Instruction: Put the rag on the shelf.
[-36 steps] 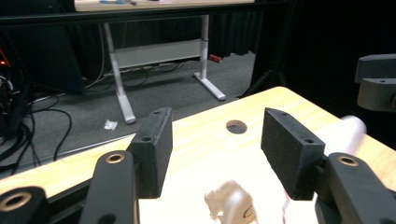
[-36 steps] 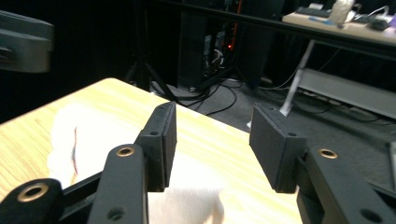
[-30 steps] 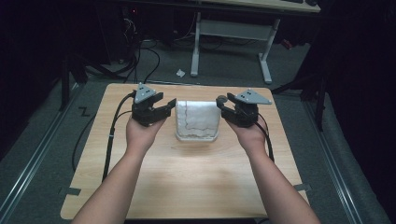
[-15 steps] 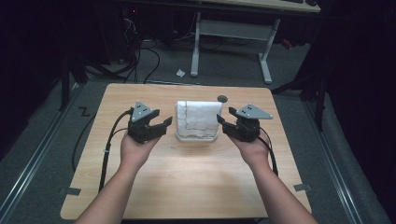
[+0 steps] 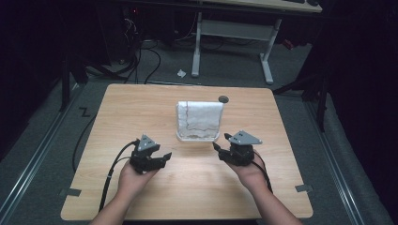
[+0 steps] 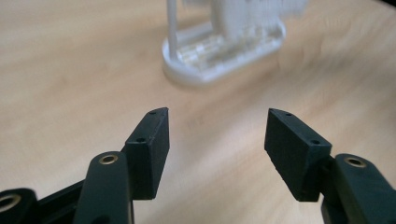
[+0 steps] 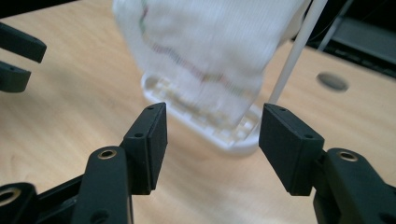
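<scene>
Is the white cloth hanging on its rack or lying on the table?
Hanging. The white cloth drapes over the white rack, which stands upright on the table.

Cloth (image 5: 199,117) on rack (image 5: 198,137), mid-table (image 5: 141,112)

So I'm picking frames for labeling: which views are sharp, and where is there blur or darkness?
High view: wooden table evenly lit, surroundings nearly black. Left gripper view: jaws sharp, white rack soft. Right gripper view: jaws sharp, the white cloth on the rack smeared.
</scene>
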`<state>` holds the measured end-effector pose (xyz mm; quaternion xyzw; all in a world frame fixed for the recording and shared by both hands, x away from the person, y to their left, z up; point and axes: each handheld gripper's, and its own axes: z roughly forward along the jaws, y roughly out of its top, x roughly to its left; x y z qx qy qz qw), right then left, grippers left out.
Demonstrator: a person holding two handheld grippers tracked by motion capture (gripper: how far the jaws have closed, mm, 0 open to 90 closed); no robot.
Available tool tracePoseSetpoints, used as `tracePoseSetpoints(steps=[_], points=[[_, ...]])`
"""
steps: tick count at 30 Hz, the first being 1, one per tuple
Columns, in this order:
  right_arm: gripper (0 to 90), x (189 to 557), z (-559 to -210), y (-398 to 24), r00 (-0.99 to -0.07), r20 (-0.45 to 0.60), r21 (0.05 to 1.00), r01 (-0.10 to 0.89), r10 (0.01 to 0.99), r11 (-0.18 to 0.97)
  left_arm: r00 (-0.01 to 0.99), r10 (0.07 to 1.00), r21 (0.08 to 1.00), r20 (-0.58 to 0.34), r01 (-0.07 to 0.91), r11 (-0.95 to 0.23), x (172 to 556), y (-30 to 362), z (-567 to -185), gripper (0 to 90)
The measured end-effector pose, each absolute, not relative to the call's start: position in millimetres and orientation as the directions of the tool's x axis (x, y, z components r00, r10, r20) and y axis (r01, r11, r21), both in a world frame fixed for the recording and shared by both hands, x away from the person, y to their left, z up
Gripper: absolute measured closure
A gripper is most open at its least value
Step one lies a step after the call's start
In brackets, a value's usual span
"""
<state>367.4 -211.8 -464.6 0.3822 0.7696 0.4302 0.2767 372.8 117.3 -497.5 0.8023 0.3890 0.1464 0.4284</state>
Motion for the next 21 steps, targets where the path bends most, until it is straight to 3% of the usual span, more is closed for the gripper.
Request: tracePoseSetpoints(steps=[9,14,18,21], points=[[42.1,323,-519,-234,-0.521,-0.02,0.855,0.433,0.853,0.284,0.662,0.727,0.768,-0.184,0.558,-0.314,331,135,-529,38.9],[40.7,312,-528,-255,-0.49,0.007,0.824,0.496,0.872,0.273,0.682,0.729,0.772,-0.06,0.494,-0.399,314,133,-523,36.7],[39.6,321,-529,-261,-0.464,0.015,0.82,0.513,0.886,0.254,0.674,0.725,0.766,-0.143,0.539,-0.35,322,137,-525,36.3],[39.6,323,-530,-263,-0.465,0.018,0.82,0.513,0.885,0.253,0.674,0.722,0.768,-0.156,0.542,-0.34,321,137,-526,36.0]])
